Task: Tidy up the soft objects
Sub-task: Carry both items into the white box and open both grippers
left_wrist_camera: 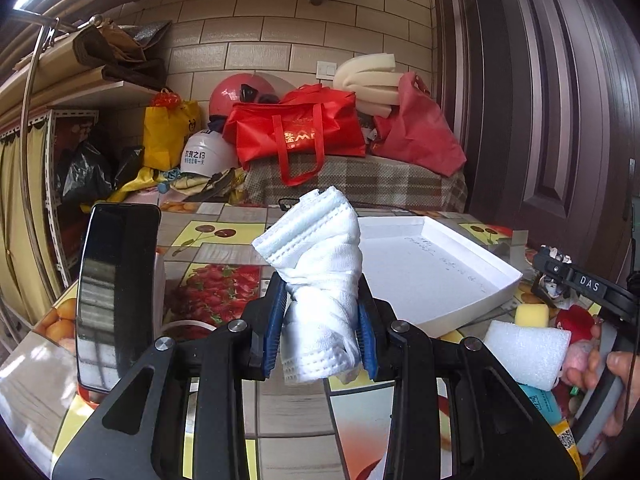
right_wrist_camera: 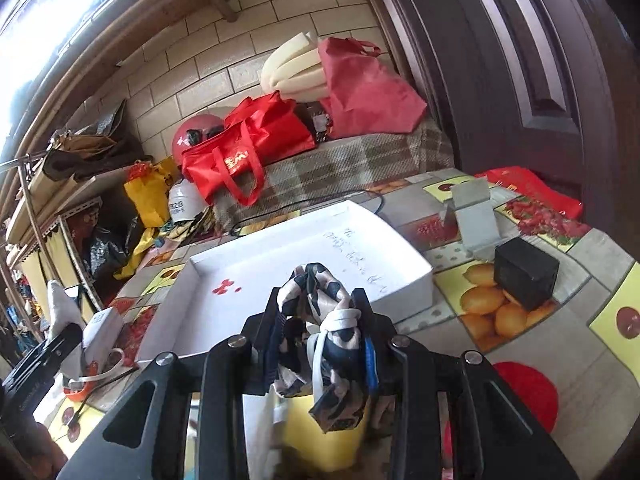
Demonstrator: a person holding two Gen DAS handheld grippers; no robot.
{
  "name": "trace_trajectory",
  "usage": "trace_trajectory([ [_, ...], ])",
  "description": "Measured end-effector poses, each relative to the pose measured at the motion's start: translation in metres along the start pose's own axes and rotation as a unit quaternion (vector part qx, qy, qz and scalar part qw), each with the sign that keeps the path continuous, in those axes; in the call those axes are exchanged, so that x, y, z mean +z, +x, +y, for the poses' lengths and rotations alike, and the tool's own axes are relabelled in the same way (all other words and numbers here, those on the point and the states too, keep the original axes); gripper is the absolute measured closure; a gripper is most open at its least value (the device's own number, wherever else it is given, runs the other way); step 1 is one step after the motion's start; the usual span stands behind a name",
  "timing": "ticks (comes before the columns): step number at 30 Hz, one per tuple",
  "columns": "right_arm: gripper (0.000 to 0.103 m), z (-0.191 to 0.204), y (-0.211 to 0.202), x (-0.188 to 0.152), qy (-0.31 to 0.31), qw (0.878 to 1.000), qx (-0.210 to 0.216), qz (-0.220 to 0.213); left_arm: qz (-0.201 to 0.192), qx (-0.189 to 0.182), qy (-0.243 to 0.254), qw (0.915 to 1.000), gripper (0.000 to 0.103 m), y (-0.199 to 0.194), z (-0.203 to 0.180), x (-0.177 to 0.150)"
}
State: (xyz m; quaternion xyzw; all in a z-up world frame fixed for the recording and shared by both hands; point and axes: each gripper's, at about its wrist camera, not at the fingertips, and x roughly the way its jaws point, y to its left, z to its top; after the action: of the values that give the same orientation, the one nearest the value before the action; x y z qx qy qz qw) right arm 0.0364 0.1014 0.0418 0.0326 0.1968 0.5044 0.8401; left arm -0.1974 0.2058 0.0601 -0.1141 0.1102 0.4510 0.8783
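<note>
My left gripper is shut on a rolled white cloth and holds it above the fruit-print table, left of the white shallow box. My right gripper is shut on a knotted dark-and-cream patterned scarf at the near edge of the same white box. A white foam block, a yellow sponge and a red plush toy lie to the right of the left gripper, under the right gripper's handle. A yellow sponge lies under the right gripper.
A black phone stands upright on the left. A grey stand and a black box sit right of the white box. Red bags, helmets and foam rolls are piled behind the table. A dark door is on the right.
</note>
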Motion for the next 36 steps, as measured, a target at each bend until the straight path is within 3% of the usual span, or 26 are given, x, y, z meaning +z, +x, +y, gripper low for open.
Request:
trace_trajectory([
  [5, 0.069, -0.064, 0.007, 0.018, 0.06, 0.996, -0.072, -0.012, 0.007, -0.002, 0.002, 1.0, 0.071, 0.02, 0.0, 0.006],
  [8, 0.069, -0.077, 0.006, 0.021, 0.072, 0.995, -0.074, -0.016, 0.006, -0.005, 0.013, 0.9999, 0.071, 0.036, -0.006, 0.011],
  [12, 0.069, -0.044, 0.012, 0.019, 0.018, 0.999, -0.039, -0.013, 0.001, -0.019, 0.036, 0.9992, 0.071, 0.053, -0.02, 0.017],
  [17, 0.069, -0.01, 0.05, 0.027, -0.026, 1.0, -0.013, 0.001, 0.019, -0.028, 0.037, 0.9988, 0.071, 0.078, -0.024, 0.024],
  [26, 0.065, 0.015, 0.099, 0.027, -0.069, 0.994, 0.03, 0.077, 0.07, -0.028, 0.059, 0.9954, 0.07, 0.11, -0.036, 0.027],
  [27, 0.056, 0.016, 0.103, 0.026, -0.069, 0.993, 0.031, 0.086, 0.075, -0.024, 0.06, 0.9951, 0.064, 0.112, -0.037, 0.027],
  [28, 0.039, 0.017, 0.105, 0.025, -0.071, 0.993, 0.027, 0.093, 0.078, -0.016, 0.061, 0.9949, 0.061, 0.113, -0.038, 0.026],
  [29, 0.028, 0.017, 0.106, 0.025, -0.072, 0.992, 0.025, 0.098, 0.08, -0.007, 0.063, 0.9948, 0.047, 0.114, -0.038, 0.026],
  [30, 0.009, 0.017, 0.106, 0.024, -0.073, 0.992, 0.022, 0.099, 0.08, -0.002, 0.064, 0.9947, 0.024, 0.114, -0.039, 0.025],
  [31, 0.001, 0.018, 0.105, 0.024, -0.075, 0.992, 0.019, 0.096, 0.077, -0.001, 0.066, 0.9949, 0.015, 0.112, -0.039, 0.025],
  [32, 0.0, 0.019, 0.104, 0.024, -0.077, 0.993, 0.018, 0.092, 0.073, -0.001, 0.068, 0.995, 0.004, 0.11, -0.04, 0.025],
  [33, 0.0, 0.021, 0.101, 0.024, -0.081, 0.993, 0.018, 0.087, 0.07, 0.0, 0.07, 0.9951, 0.0, 0.109, -0.041, 0.025],
  [36, 0.0, 0.026, 0.095, 0.024, -0.095, 0.993, 0.009, 0.068, 0.072, 0.004, 0.072, 0.9948, 0.0, 0.11, -0.042, 0.025],
])
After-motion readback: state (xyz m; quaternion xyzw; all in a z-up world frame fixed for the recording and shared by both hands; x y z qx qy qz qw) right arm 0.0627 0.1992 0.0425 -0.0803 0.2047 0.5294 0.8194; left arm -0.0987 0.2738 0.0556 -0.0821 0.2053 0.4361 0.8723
